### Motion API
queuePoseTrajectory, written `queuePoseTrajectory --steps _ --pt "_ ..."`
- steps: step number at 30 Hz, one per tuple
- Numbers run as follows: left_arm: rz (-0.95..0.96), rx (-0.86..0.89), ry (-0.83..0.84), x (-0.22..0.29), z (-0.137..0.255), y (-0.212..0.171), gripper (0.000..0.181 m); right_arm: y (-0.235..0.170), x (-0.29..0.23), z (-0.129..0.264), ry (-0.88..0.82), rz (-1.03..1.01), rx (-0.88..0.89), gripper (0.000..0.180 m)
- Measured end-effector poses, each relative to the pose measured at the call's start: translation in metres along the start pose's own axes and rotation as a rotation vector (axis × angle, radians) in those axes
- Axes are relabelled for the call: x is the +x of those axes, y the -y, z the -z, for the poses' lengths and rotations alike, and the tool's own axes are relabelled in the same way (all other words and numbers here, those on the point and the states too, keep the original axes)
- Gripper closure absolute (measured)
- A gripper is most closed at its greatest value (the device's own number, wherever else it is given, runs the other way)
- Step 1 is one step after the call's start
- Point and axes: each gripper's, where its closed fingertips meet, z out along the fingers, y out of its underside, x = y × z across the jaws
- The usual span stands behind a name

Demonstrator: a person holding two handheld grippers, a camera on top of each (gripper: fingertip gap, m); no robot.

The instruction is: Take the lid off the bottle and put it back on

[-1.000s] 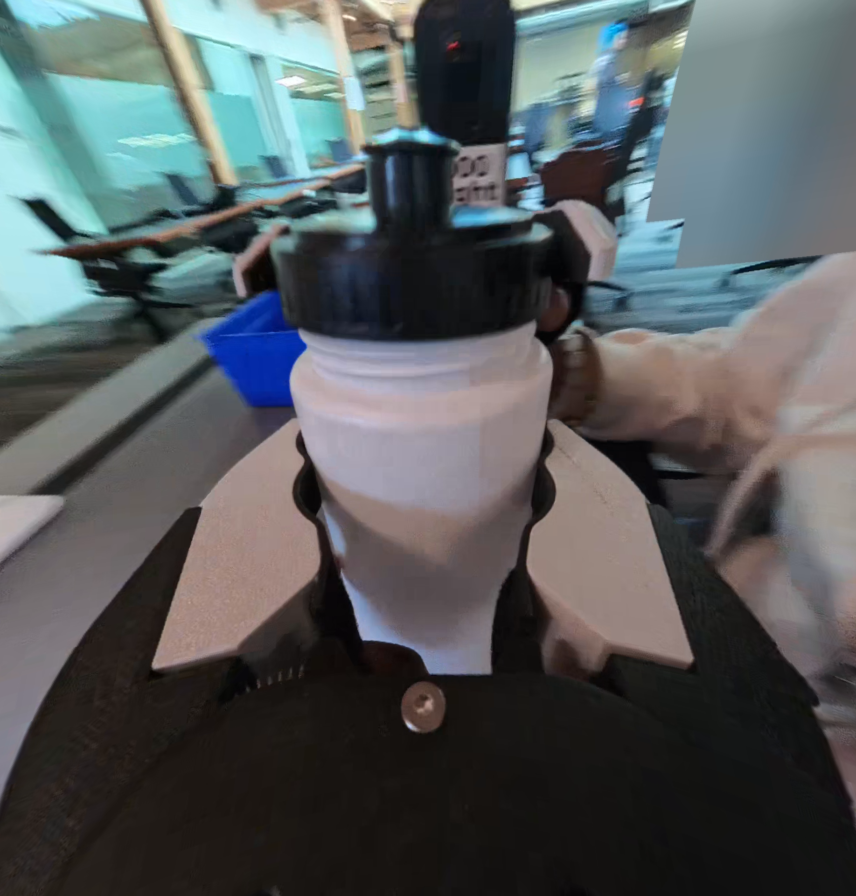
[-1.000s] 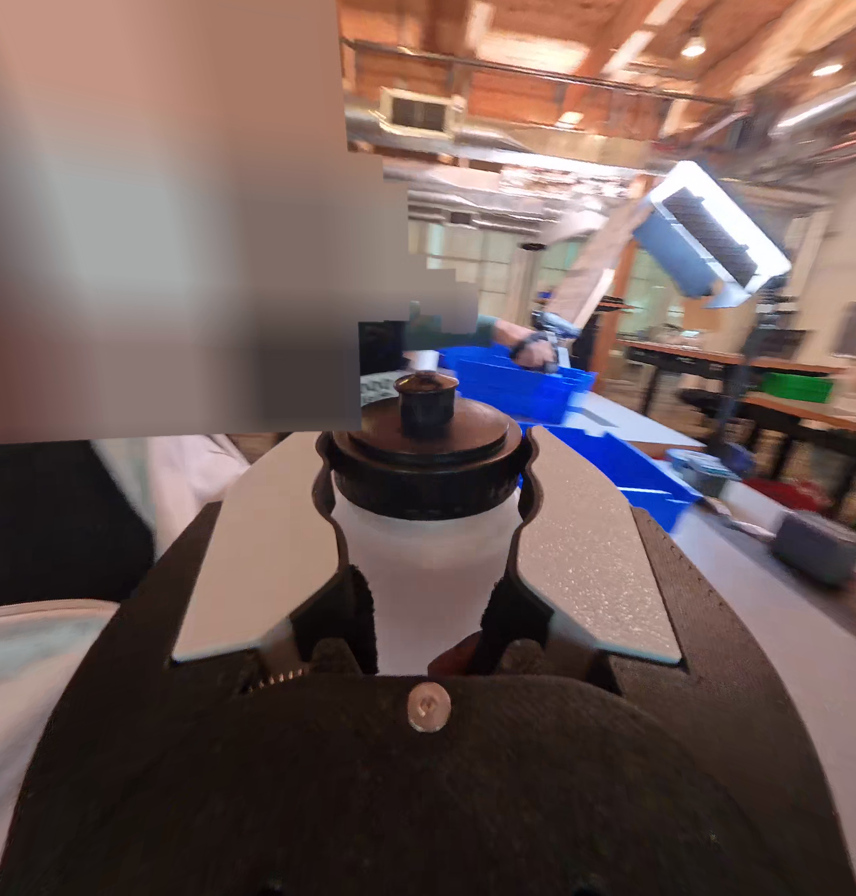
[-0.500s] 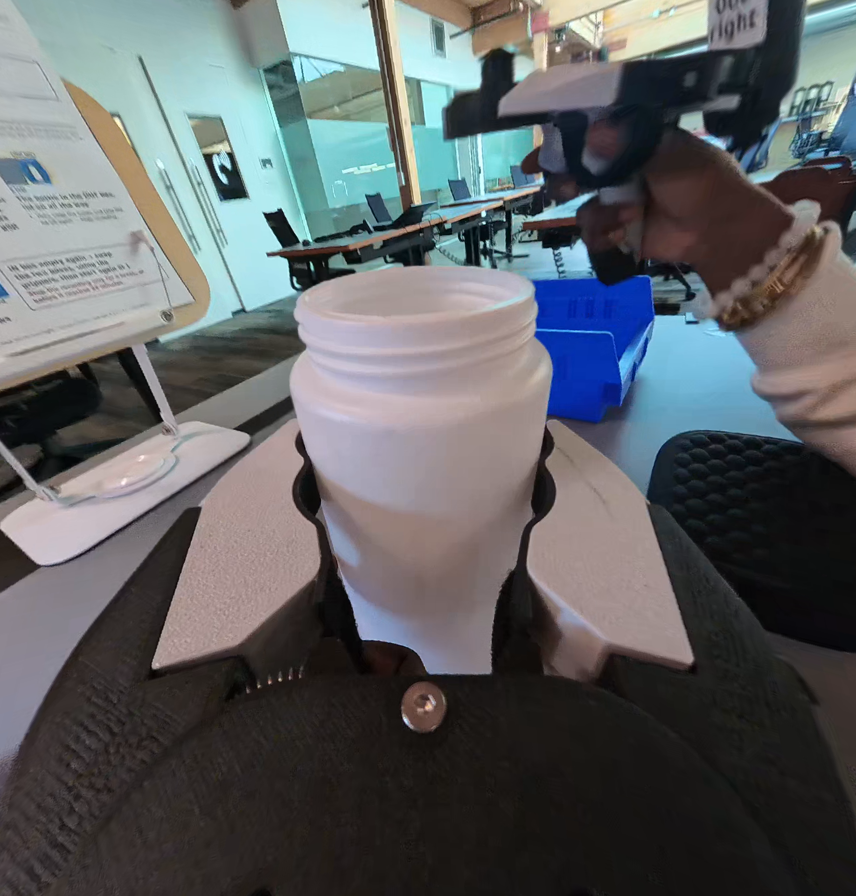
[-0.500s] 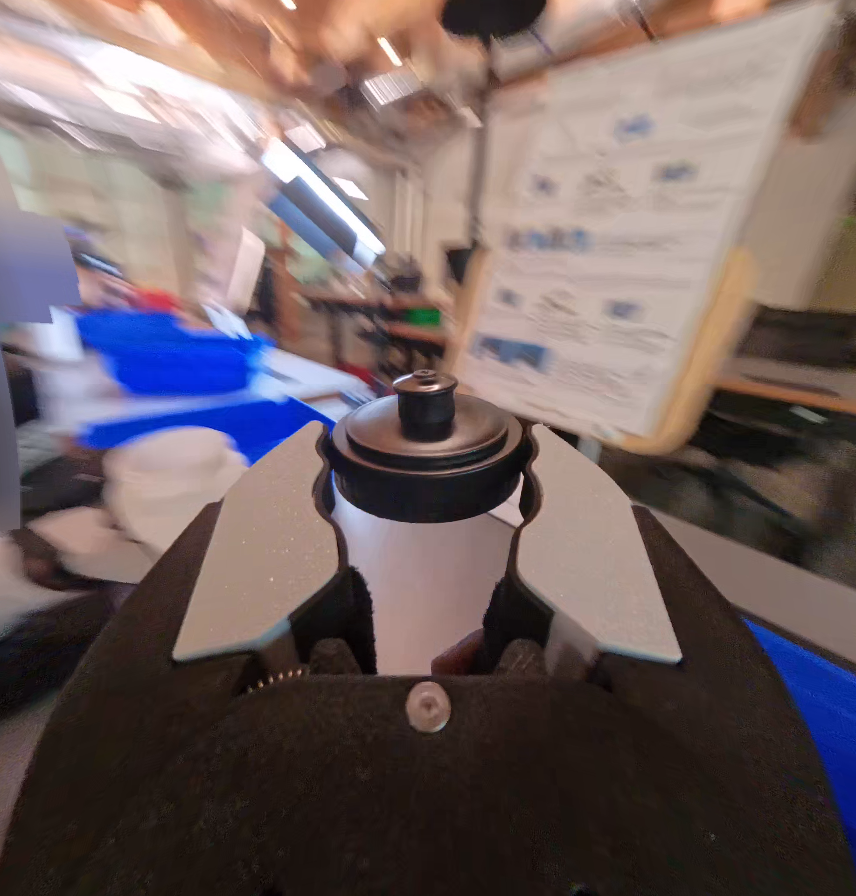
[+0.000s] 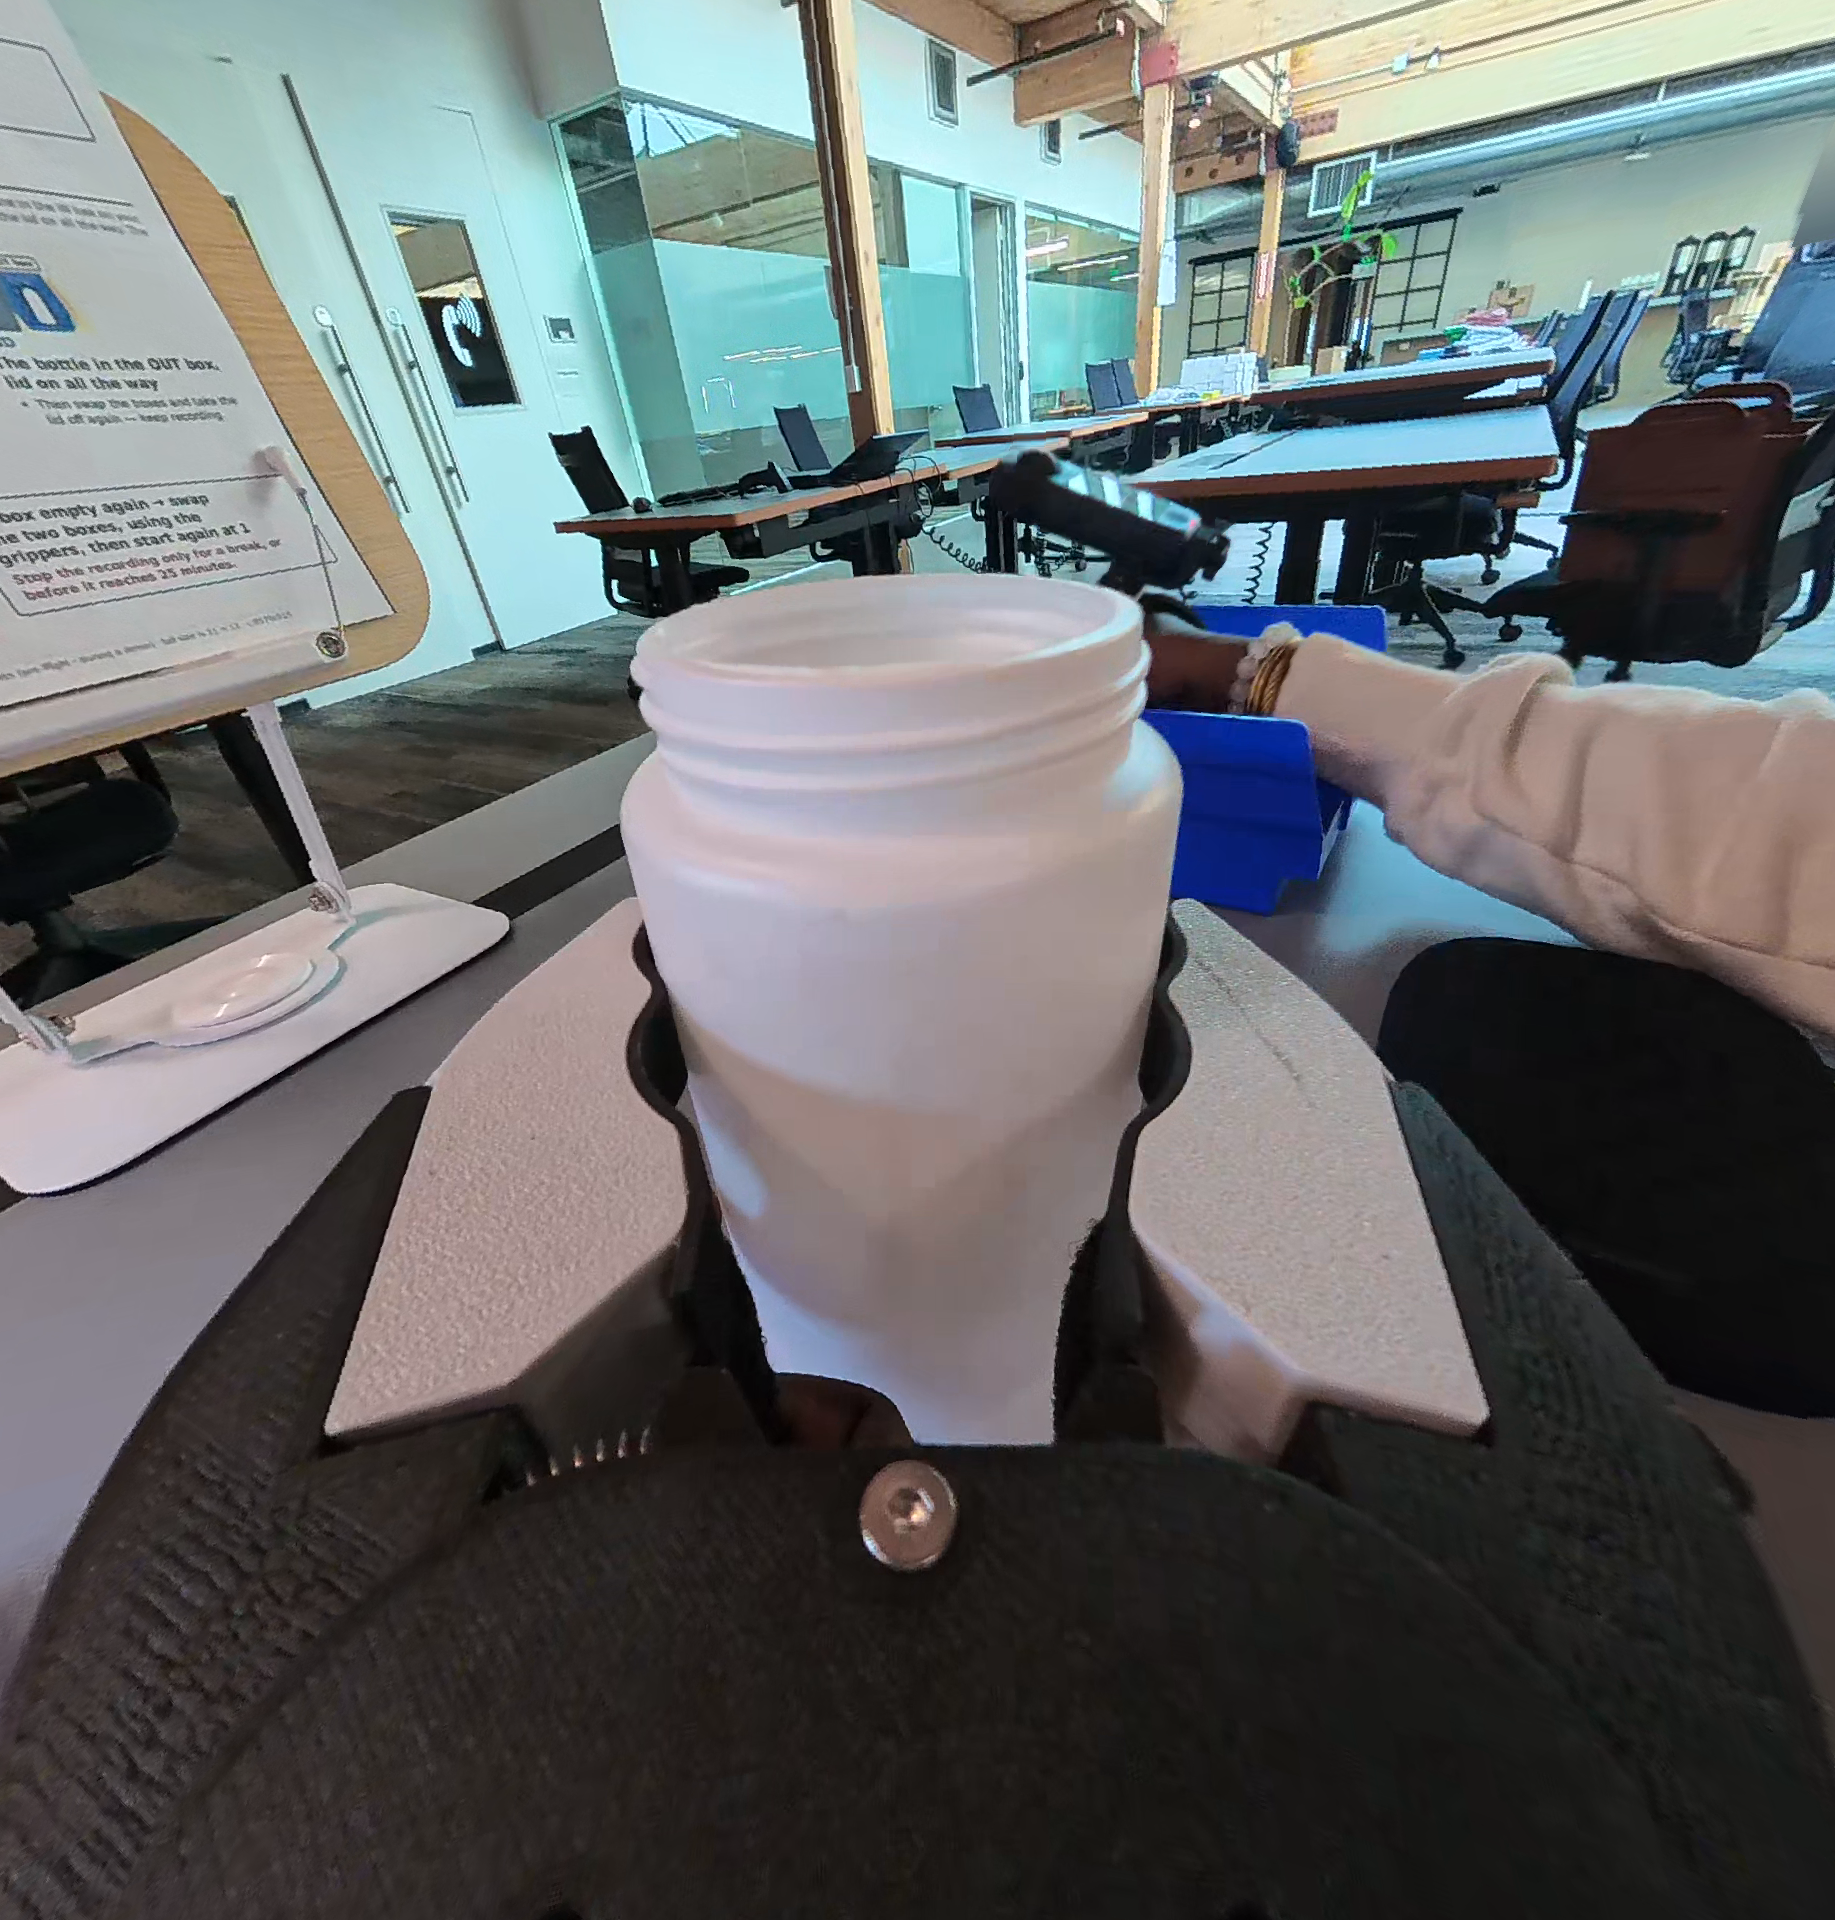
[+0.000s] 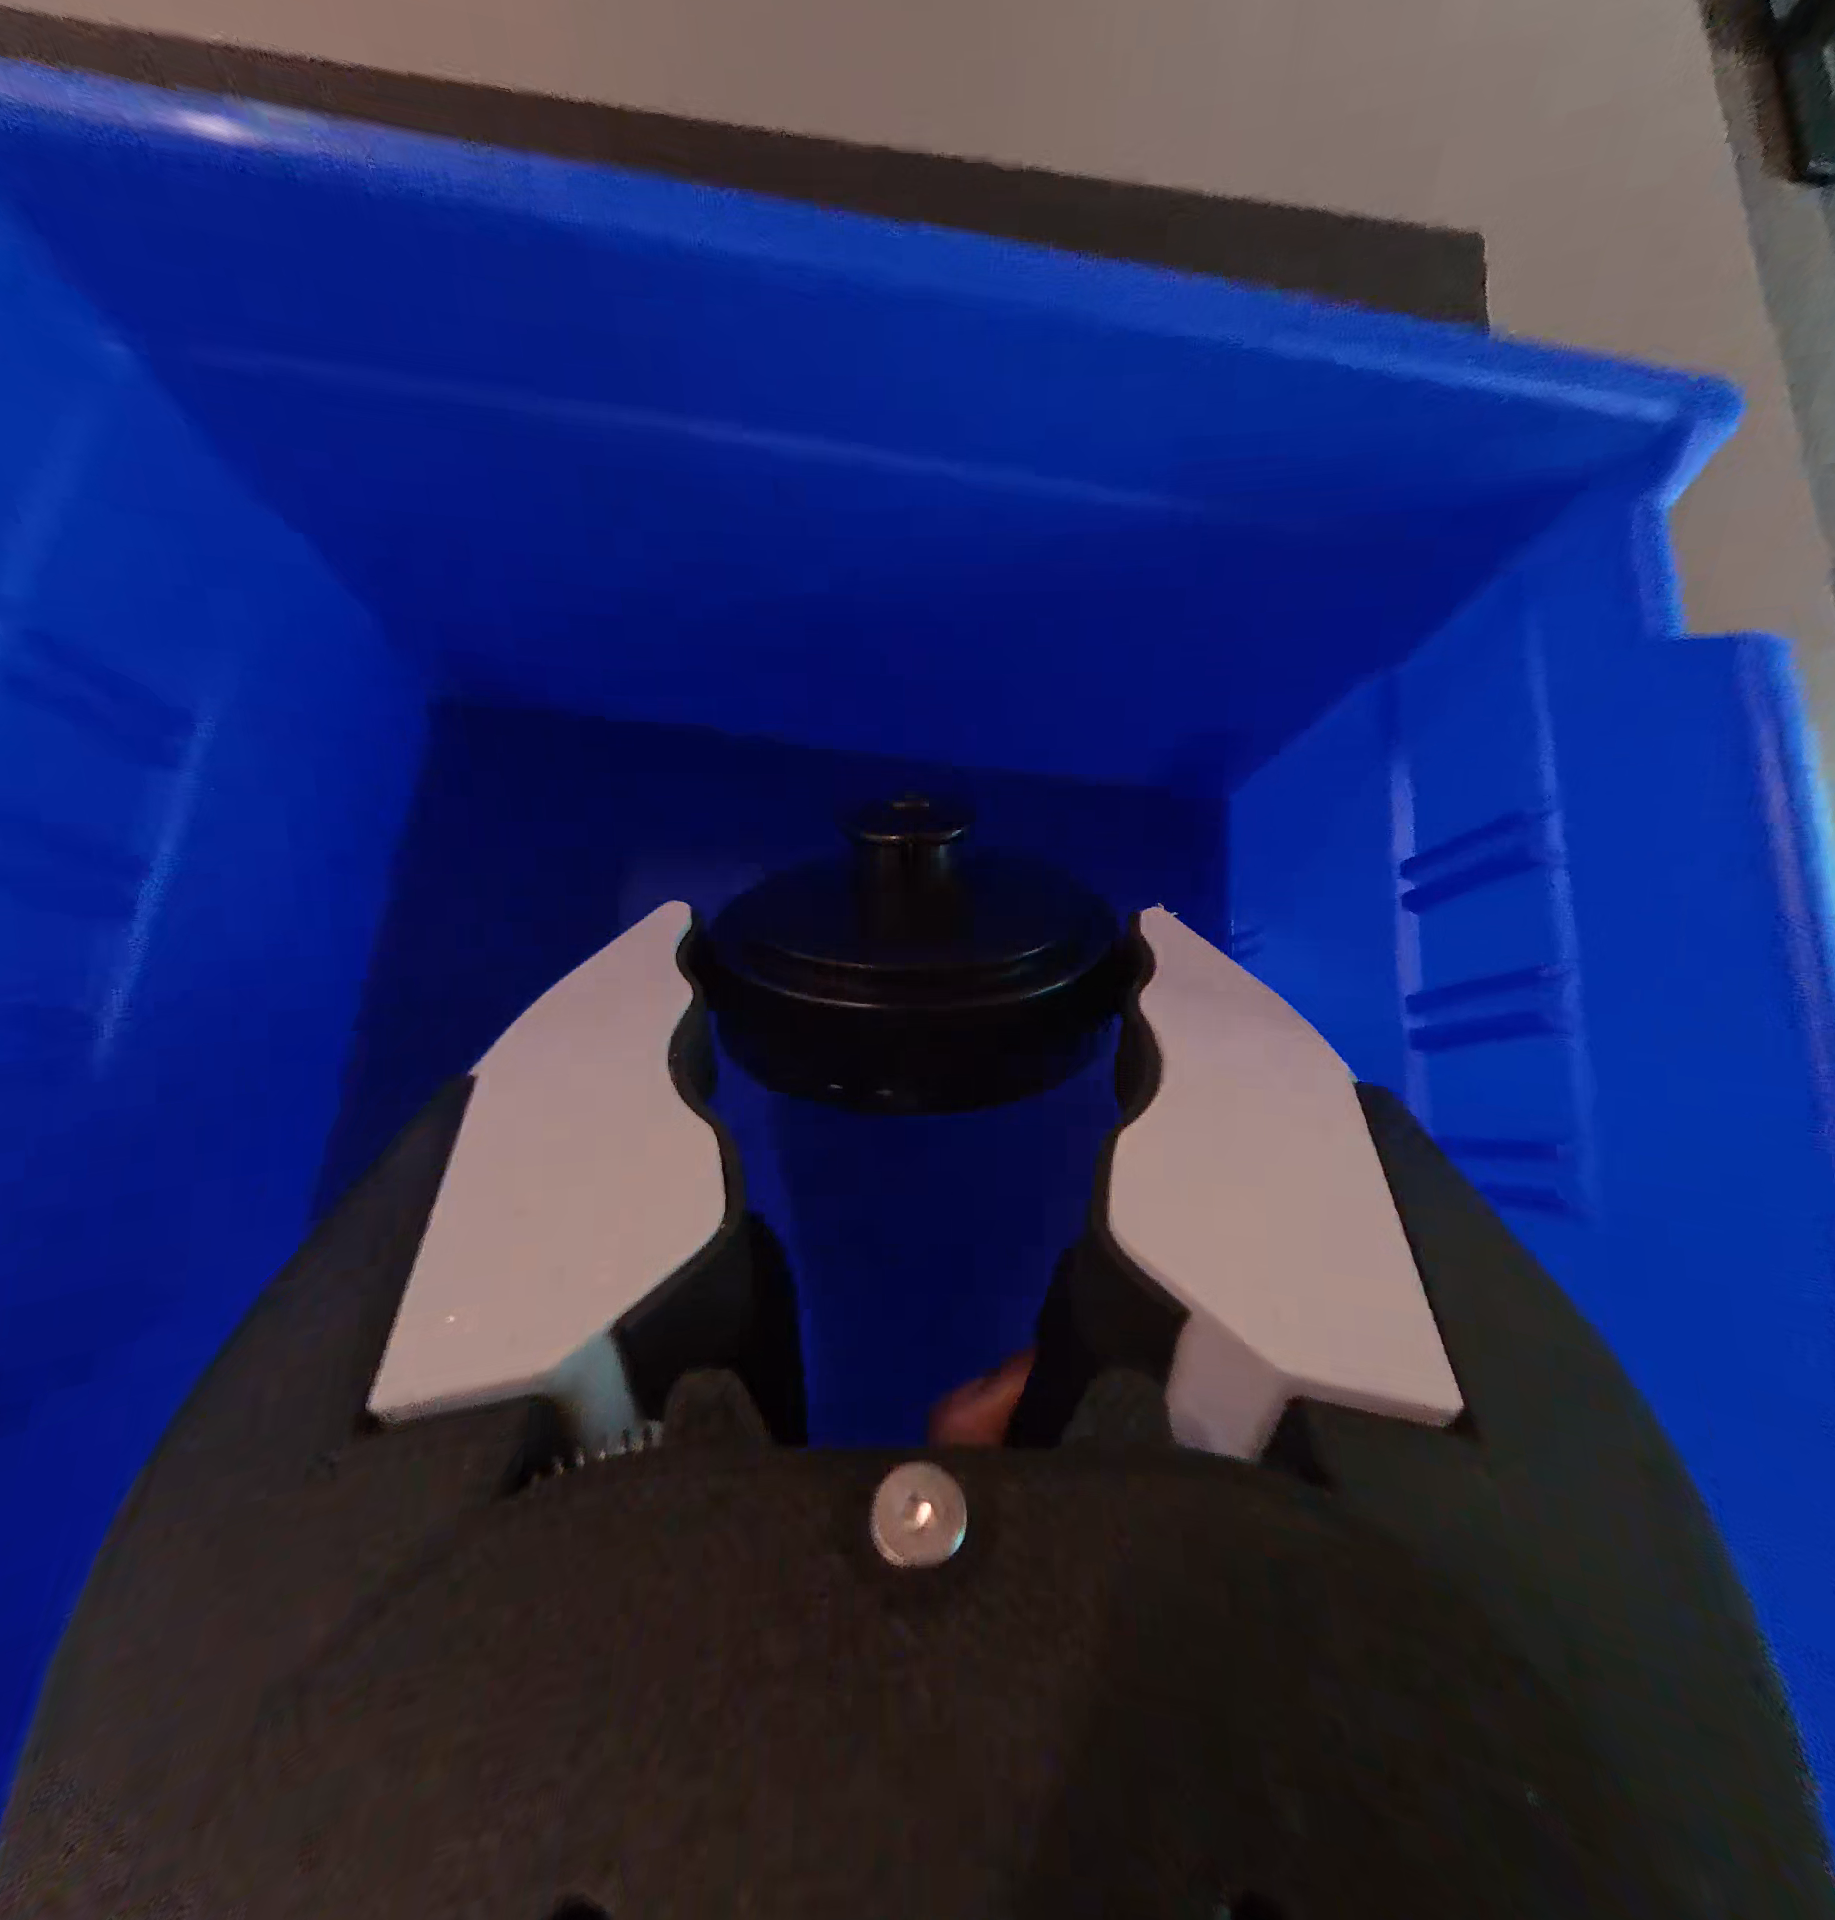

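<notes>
My left gripper (image 5: 908, 997) is shut on the white bottle (image 5: 897, 883). The bottle stands upright between the fingers, its threaded mouth open and lidless. My right gripper (image 6: 913, 935) is shut on the black lid (image 6: 908, 987), which has a knob on top. It holds the lid inside the blue bin (image 6: 892, 468), pointing down toward the bin's floor. In the left wrist view the right gripper's black body (image 5: 1100, 520) shows over the blue bin (image 5: 1256, 810), held by a hand with a cream sleeve (image 5: 1578, 810).
A white stand (image 5: 196, 1018) bearing an instruction sheet (image 5: 113, 416) sits on the grey table at the left. A black rounded object (image 5: 1640, 1164) lies at the right under the sleeve. Desks and office chairs fill the room behind. The gap from one gripper's tips to the other's is roughly 45 cm.
The lid has come off the bottle. My right gripper has carried it away from the bottle and down into the blue bin. The left gripper still holds the bottle.
</notes>
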Motion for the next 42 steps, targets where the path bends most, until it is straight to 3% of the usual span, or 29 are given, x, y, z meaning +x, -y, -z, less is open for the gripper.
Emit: queuePoseTrajectory --steps 13,16,20,24,27,29,31,33,34,35,38,42 --pt "-0.004 0.001 0.0 0.001 0.0 0.0 0.093 -0.026 0.009 -0.015 -0.026 -0.047 -0.121 0.103" --pt "0.0 0.003 0.001 0.0 -0.001 0.0 0.093 -0.022 0.009 -0.014 -0.04 -0.013 -0.114 0.085" --pt "0.01 0.006 0.003 -0.001 -0.001 -0.001 0.093 0.008 0.004 0.009 -0.091 0.034 0.039 0.077" --pt "0.017 0.012 0.004 -0.002 -0.001 -0.001 0.093 0.058 -0.016 0.064 -0.12 0.072 0.298 0.079" --pt "0.017 0.016 0.003 -0.002 -0.001 -0.001 0.093 0.106 -0.06 0.135 -0.062 0.158 0.575 0.087" --pt "0.016 0.018 0.003 -0.002 -0.001 0.0 0.093 0.129 -0.119 0.192 0.114 0.272 0.765 0.096" --pt "0.014 0.018 0.002 -0.002 -0.001 0.0 0.093 0.121 -0.21 0.251 0.505 0.5 0.877 0.109" --pt "0.011 0.019 0.0 -0.001 -0.001 0.0 0.093 0.07 -0.294 0.304 0.958 0.789 0.842 0.114" --pt "0.008 0.02 -0.003 0.0 -0.001 0.0 0.093 0.041 -0.321 0.32 1.095 0.932 0.791 0.116" --pt "0.003 0.021 -0.006 0.0 -0.001 0.0 0.093 0.02 -0.339 0.322 1.117 1.055 0.741 0.114" --pt "-0.024 0.026 -0.027 0.005 -0.001 0.001 0.093 -0.016 -0.37 0.292 0.973 1.348 0.595 0.105" --pt "-0.052 0.026 -0.05 0.01 -0.001 0.002 0.093 -0.023 -0.385 0.273 0.866 1.463 0.573 0.116"
